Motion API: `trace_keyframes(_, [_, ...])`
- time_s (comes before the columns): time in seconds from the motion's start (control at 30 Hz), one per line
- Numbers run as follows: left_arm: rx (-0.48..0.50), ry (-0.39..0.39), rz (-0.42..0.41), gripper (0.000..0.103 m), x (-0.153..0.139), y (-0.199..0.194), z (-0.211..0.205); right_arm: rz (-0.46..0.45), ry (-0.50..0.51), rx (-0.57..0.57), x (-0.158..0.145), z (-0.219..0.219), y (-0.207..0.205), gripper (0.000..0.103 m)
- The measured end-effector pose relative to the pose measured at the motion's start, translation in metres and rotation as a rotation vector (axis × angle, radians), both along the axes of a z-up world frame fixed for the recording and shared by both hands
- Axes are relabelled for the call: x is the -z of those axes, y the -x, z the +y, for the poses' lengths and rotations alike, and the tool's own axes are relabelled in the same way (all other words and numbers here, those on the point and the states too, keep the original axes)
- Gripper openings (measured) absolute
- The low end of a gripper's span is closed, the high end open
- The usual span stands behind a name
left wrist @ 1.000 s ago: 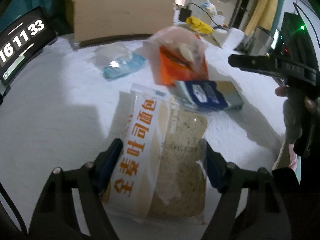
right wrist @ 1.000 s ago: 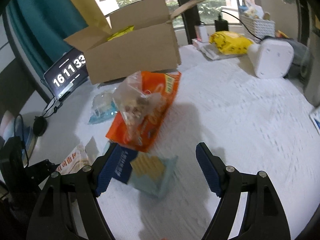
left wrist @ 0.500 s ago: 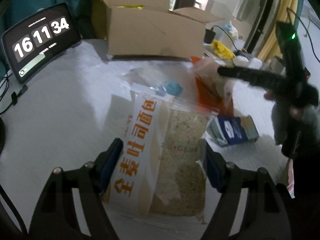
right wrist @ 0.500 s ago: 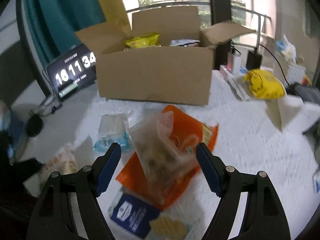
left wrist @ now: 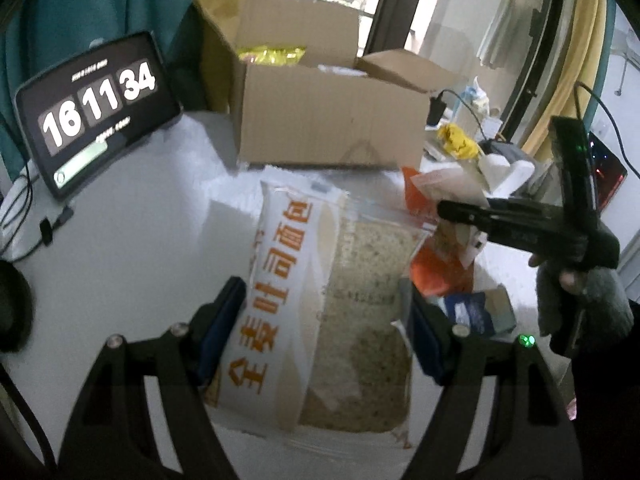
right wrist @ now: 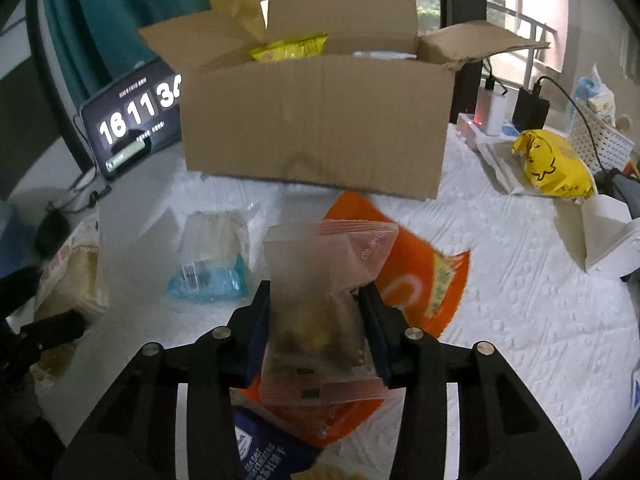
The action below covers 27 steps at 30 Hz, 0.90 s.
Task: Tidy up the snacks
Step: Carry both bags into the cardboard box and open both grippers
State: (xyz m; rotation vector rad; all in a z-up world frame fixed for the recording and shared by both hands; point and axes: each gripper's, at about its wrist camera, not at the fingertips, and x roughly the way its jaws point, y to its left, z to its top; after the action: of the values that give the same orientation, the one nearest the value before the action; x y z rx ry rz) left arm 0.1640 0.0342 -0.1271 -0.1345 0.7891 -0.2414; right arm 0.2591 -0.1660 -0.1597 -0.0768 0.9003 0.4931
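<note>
My left gripper (left wrist: 322,322) is shut on a bag of sliced wholemeal bread (left wrist: 320,264) with orange lettering and holds it above the white table. My right gripper (right wrist: 316,314) is closing its jaws on a clear zip bag of snacks (right wrist: 320,272), with both pads against the bag's sides. Under that bag lie an orange packet (right wrist: 416,280) and a dark blue cracker pack (right wrist: 264,456). An open cardboard box (right wrist: 316,120) stands behind them with a yellow packet (right wrist: 288,48) inside. The left wrist view shows the right gripper's finger (left wrist: 464,212) beside the bread.
A clear and blue packet (right wrist: 212,264) lies left of the zip bag. A tablet clock (left wrist: 92,112) leans at the back left with a cable. At the right are a yellow bag (right wrist: 556,168), a white holder (right wrist: 612,240), chargers and a white basket (right wrist: 600,140).
My left gripper has risen with the bread bag towards the box. My right gripper swung from the blue cracker pack to the zip bag and its jaws have narrowed onto it.
</note>
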Motion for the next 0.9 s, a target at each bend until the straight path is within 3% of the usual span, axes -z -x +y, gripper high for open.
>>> trace_keyframes(0.47, [0.009, -0.027, -0.113, 0.077, -0.047, -0.033, -0.017, -0.108, -0.098, 0.003, -0.06, -0.026, -0.009, 0.045])
trace_keyframes(0.9, [0.002, -0.064, -0.206, 0.077, -0.08, -0.065, -0.024, -0.179, -0.133, 0.009, -0.086, -0.036, -0.036, 0.045])
